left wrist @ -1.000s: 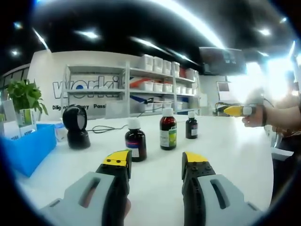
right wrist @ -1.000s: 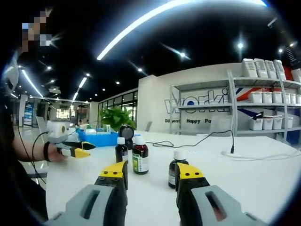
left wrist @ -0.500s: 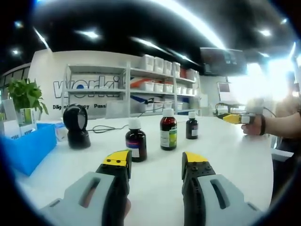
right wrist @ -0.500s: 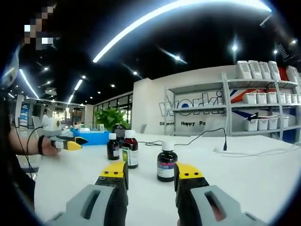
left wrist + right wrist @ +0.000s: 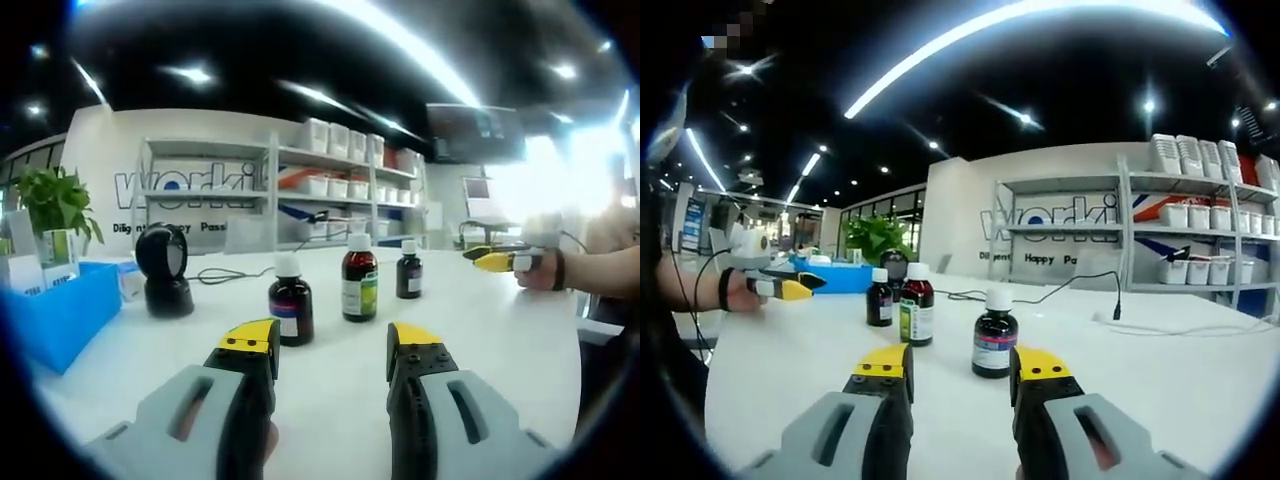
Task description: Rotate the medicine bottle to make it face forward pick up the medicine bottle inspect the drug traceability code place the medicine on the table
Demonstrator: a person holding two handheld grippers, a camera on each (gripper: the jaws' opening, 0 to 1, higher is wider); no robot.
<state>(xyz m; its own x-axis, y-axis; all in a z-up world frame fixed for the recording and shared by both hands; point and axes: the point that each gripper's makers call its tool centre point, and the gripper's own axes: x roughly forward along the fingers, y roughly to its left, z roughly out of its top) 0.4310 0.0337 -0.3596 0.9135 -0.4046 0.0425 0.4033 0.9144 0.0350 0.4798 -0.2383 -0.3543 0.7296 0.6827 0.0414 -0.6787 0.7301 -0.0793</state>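
My left tongs [image 5: 332,345] hang open above the white tabletop [image 5: 480,330]. Three medicine bottles stand ahead: a near one [image 5: 291,305], a taller middle one [image 5: 359,281], a small far one [image 5: 408,272]. My right tongs [image 5: 485,257] enter at right.

The left gripper view looks low across the white table [image 5: 480,330], level with the three medicine bottles, which stand a short way beyond its own fingers [image 5: 250,340]. The middle bottle [image 5: 359,284] sits near the picture's centre, with the shelf unit [image 5: 330,190] on the wall behind it. The right gripper [image 5: 492,258] enters this view to the right of the middle bottle, held by a hand.

The right gripper view faces the same table [image 5: 1180,380] from the other side of the row, closer to the small bottle [image 5: 994,338], which stands just beyond its fingers [image 5: 1040,365]. The middle bottle [image 5: 915,310] lies left of that, and the left gripper [image 5: 790,288] farther left. Both views share the bottles, table and shelf unit [image 5: 1200,230].
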